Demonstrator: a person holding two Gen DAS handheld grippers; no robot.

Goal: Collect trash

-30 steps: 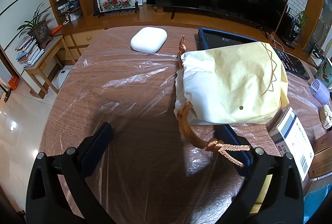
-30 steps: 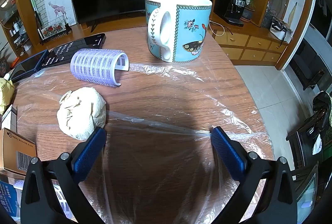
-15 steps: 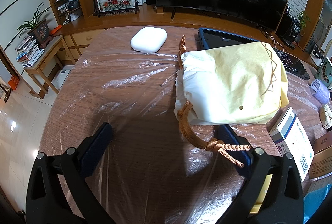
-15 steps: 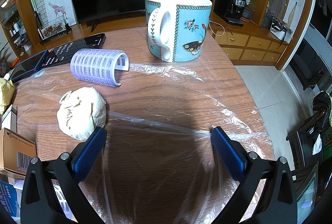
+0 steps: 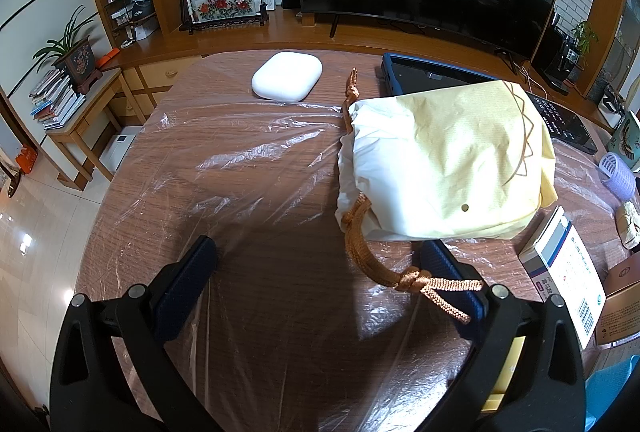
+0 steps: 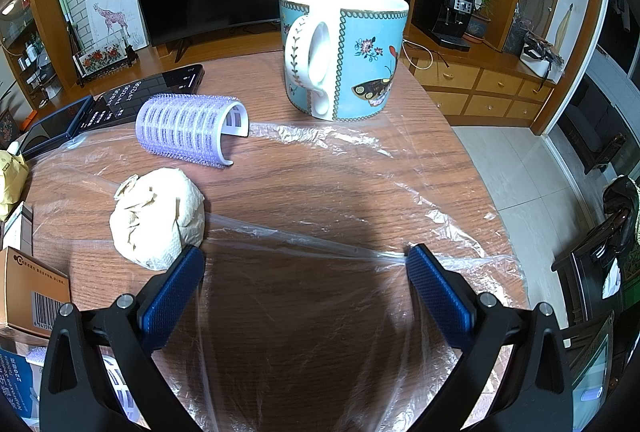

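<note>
A crumpled ball of pale tissue paper (image 6: 158, 218) lies on the wooden table, just ahead of my right gripper's left fingertip. My right gripper (image 6: 306, 258) is open with nothing between its blue pads. The same paper ball (image 5: 629, 225) shows small at the far right in the left wrist view. My left gripper (image 5: 320, 252) is open and empty above clear plastic film (image 5: 248, 160) spread over the table. A yellow drawstring bag (image 5: 448, 160) with a brown cord (image 5: 404, 278) lies right of it, the cord crossing the right finger.
A blue butterfly mug (image 6: 344, 52), a purple hair roller (image 6: 188, 128) and a dark remote (image 6: 148, 90) stand beyond the right gripper. Cardboard boxes (image 6: 28, 292) sit at the left. A white case (image 5: 287, 76), tablet (image 5: 432, 76) and medicine box (image 5: 564, 264) surround the bag.
</note>
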